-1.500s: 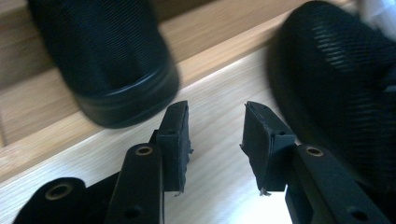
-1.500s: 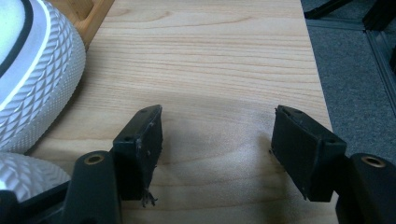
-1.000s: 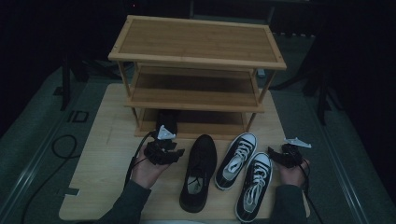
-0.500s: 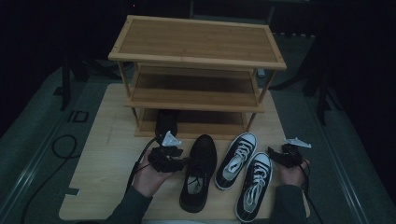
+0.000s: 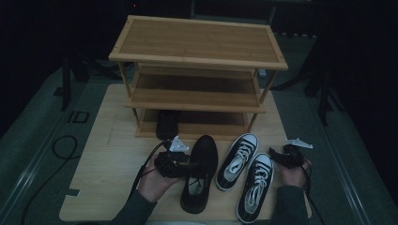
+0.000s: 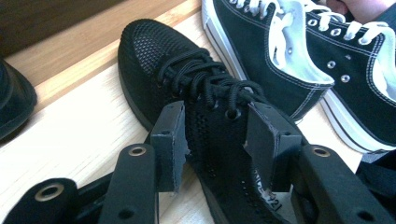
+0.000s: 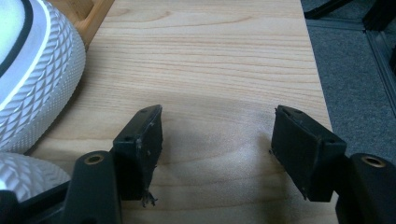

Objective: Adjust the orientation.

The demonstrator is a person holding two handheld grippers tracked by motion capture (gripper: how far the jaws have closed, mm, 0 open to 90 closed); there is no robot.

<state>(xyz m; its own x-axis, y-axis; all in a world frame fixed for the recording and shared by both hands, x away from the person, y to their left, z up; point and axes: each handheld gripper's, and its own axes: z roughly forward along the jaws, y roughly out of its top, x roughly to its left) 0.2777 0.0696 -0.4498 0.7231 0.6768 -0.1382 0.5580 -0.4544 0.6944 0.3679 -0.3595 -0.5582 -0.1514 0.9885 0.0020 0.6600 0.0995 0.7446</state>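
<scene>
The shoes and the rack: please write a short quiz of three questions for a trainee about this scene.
1. True or false: the black mesh shoe lies between the jaws of the left gripper.
2. How many shoes stand on the board in front of the wooden rack? A) two B) three C) five
3. Fill in: the right gripper has its jaws ____ over bare wood.

Key:
1. True; the laced part sits between the two pads, which stand wide apart.
2. B: the black mesh shoe and a pair of black sneakers with white laces. A further dark shoe sits on the lowest shelf.
3. open
</scene>
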